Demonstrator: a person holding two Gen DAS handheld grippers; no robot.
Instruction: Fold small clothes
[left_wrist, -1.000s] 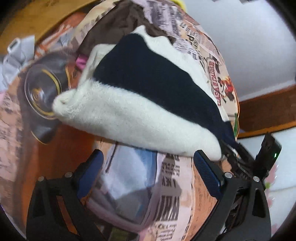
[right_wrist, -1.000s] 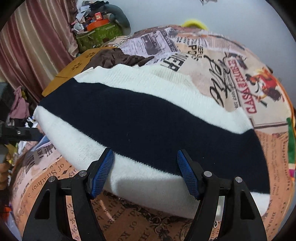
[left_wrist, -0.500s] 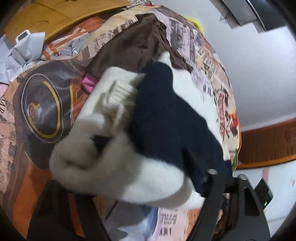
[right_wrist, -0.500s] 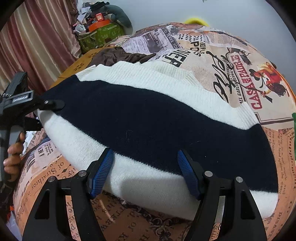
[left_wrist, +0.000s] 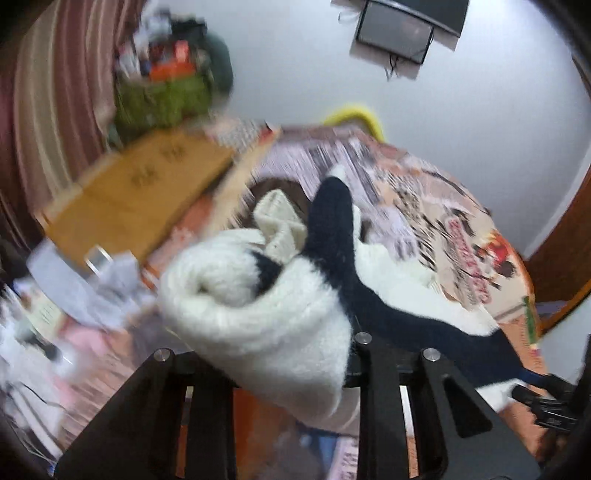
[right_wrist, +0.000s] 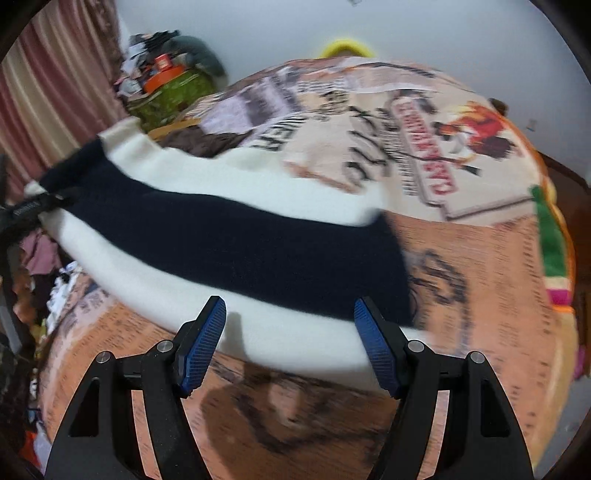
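Bunching over the left gripper, hiding its fingertips: striped sweater, apparently clamped. Spreading wide before its near hem: right gripper; printed blanket lying open beyond.

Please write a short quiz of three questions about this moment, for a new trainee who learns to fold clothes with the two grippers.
1. True or false: the right gripper is shut on the white and navy sweater.
2. Which gripper holds bunched sweater fabric: A) left gripper, B) right gripper, C) neither?
3. Fill in: the sweater lies on a printed ____.

Key: 1. False, its jaws stand open at the sweater's near edge. 2. A. 3. blanket.
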